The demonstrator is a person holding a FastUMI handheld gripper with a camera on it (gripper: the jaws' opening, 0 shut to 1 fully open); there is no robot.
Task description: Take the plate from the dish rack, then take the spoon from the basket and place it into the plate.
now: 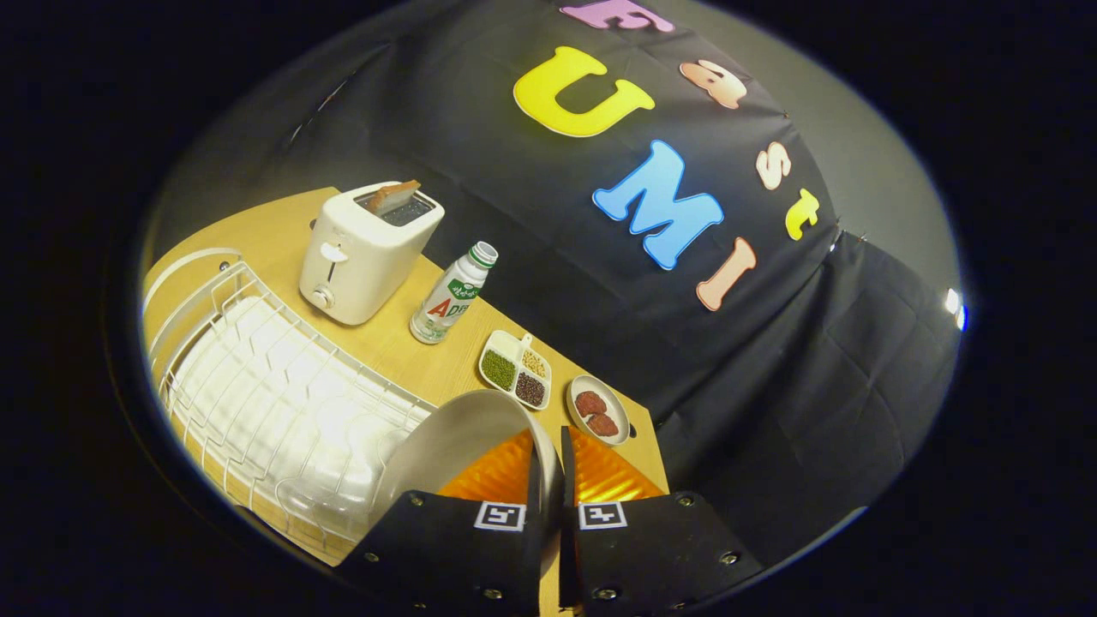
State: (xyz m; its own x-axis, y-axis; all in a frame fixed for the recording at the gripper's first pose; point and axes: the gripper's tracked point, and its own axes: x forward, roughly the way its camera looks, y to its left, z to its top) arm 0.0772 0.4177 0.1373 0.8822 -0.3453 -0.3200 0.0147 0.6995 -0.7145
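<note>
Jaws clenched on plate (467, 437) rim, plate held beside dish rack (274, 403).

Pretty dim overall. The tabletop (283, 231) is lit warm from above, while the wall cloth (771, 403) behind is left mostly dark. Strong glare is thrown off the white rack (283, 403), so its wires are half washed out near the middle. A small bright hotspot is seen far off beside the cloth. The toaster (364, 253) and bottle (450, 296) are rendered sharp enough, with soft shadows under them. Heavy fisheye bending is noticed everywhere: the table edge is curved and things lean outward. The plate (463, 437), pinched between the closed gripper (548, 480) fingers, is shaded and slightly soft up close.
</note>
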